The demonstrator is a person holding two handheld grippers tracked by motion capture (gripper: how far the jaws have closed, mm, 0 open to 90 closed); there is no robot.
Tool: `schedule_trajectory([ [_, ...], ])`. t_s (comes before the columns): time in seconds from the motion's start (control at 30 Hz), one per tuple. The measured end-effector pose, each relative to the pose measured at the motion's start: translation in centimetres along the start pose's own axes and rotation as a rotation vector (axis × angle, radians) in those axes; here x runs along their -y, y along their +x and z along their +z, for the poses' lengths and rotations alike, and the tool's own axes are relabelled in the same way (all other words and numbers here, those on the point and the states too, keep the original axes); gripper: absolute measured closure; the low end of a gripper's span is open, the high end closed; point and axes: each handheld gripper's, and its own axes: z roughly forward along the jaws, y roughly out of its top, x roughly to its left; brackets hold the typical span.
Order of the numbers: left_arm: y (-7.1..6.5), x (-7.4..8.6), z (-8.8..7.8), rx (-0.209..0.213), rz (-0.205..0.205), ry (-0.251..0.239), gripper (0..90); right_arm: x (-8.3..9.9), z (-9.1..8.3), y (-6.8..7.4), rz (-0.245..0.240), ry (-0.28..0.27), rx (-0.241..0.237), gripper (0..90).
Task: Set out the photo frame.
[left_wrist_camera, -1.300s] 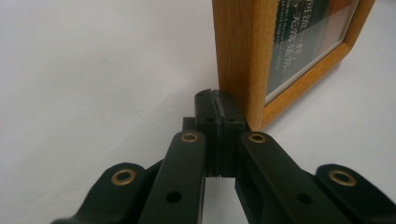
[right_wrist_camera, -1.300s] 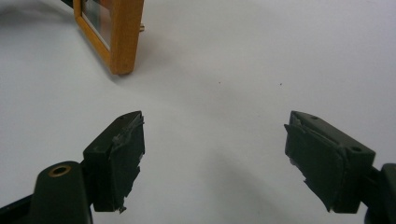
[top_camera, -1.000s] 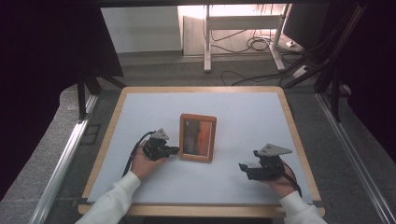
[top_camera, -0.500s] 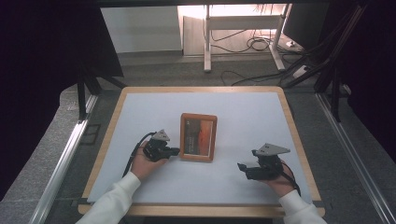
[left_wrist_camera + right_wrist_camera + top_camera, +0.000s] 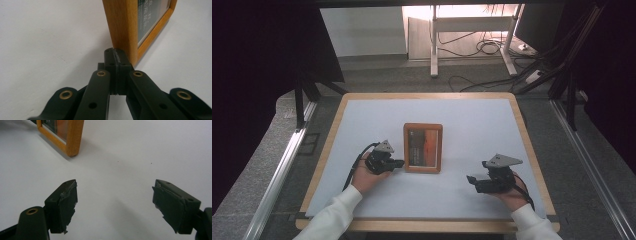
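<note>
Left gripper (image 5: 398,163): jaws pressed together, nothing held, tips set against the near left corner of the frame (image 5: 423,147). Right gripper (image 5: 472,180): jaws spread wide, empty, frame well apart ahead. Against the earlier pictures, no shift is noted in grippers or frame on the mat (image 5: 472,125).

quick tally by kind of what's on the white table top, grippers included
wooden picture frame: 1, lying flat near the middle
grippers: 2, the left gripper shut with its tips at the frame's left edge, the right gripper open and apart from the frame
total: 3
</note>
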Motion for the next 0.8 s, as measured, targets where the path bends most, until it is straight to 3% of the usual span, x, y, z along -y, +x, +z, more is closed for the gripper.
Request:
schedule_trajectory([
  [0.33,0.0,0.0,-0.2,-0.009,0.004,-0.004,90.0,0.0,0.0,0.0,0.0,-0.002,0.002,20.5],
  [0.57,0.9,0.7,-2.4,-0.056,-0.036,-0.054,89.9,0.1,0.1,0.0,-0.007,0.0,0.011,20.5],
  [0.7,0.9,1.7,-3.8,-0.098,-0.047,-0.088,80.2,0.3,0.2,-0.3,-0.008,0.0,0.027,20.5],
  [0.8,0.9,2.3,-4.5,-0.127,-0.082,-0.113,69.9,0.5,0.4,-0.5,-0.002,-0.005,0.04,20.5],
])
